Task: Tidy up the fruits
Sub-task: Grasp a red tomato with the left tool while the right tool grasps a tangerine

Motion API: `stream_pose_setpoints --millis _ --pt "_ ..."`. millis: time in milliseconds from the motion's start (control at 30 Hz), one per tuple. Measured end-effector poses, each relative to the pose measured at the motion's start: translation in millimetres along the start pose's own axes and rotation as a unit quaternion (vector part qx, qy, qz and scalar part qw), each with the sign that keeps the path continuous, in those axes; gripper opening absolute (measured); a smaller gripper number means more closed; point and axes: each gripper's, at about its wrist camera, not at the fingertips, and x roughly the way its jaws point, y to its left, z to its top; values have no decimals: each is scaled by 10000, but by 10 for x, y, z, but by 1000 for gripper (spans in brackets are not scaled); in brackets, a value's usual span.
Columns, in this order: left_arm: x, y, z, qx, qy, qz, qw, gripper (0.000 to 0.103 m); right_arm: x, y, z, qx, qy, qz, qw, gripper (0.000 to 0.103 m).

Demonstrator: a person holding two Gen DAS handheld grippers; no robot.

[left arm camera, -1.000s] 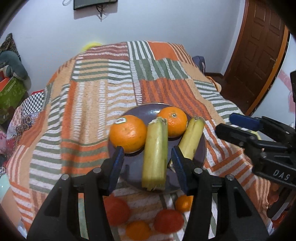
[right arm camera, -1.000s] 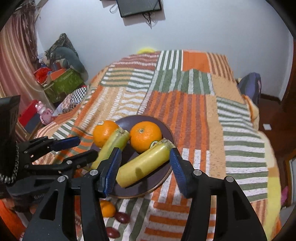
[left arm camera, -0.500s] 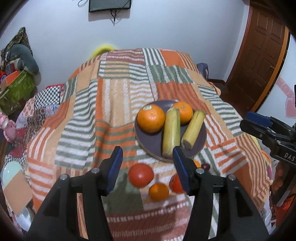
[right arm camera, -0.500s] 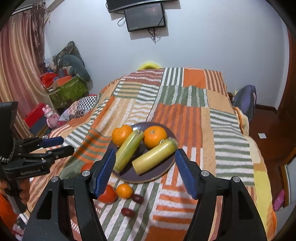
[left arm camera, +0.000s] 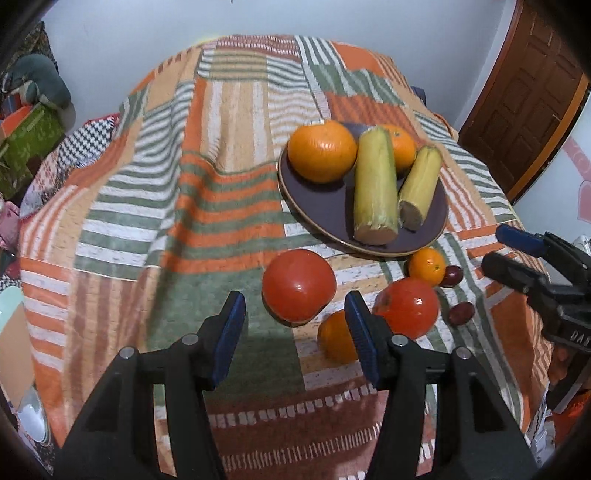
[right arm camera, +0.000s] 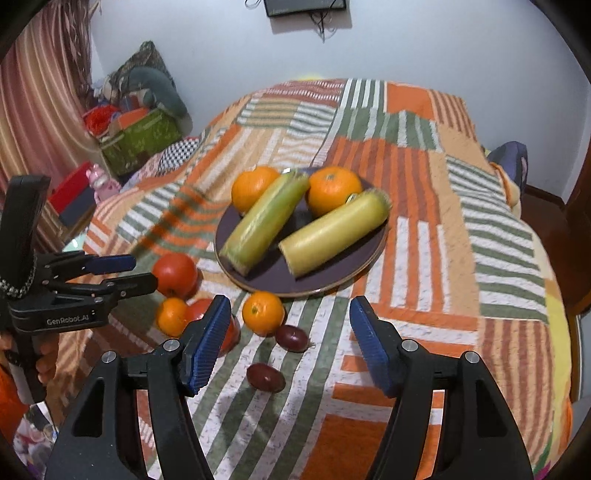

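Observation:
A dark plate (left arm camera: 321, 218) (right arm camera: 332, 273) on the striped blanket holds two oranges (left arm camera: 322, 150) (right arm camera: 334, 190) and two yellow-green stalks (left arm camera: 376, 184) (right arm camera: 332, 232). In front of it lie two red tomatoes (left arm camera: 299, 284) (left arm camera: 406, 308), two small oranges (left arm camera: 426, 266) (right arm camera: 263, 312) and two dark red plums (right arm camera: 291, 338) (right arm camera: 265, 376). My left gripper (left arm camera: 295, 328) is open, just short of the nearer tomato. My right gripper (right arm camera: 290, 339) is open and empty above the plums.
The blanket (left arm camera: 184, 184) covers a bed with dropping edges. A green box (right arm camera: 140, 140) and clutter sit at the left by a curtain. A wooden door (left arm camera: 517, 92) is at the right. A screen (right arm camera: 306, 5) hangs on the far wall.
Both grippers have pulled back from the plate and come lower over the loose fruit in front of it. The left one now lines up with the nearer tomato. Nothing was taken hold of.

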Motion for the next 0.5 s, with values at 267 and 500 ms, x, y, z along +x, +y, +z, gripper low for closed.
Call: stream_pose_setpoints --millis 267,500 --pt "204 29 51 -56 59 -164 9998 56 282 83 -29 -207 343 243 9989 45" --pt "327 36 45 -64 93 -214 9997 52 430 213 -39 -445 525 382 9969 35"
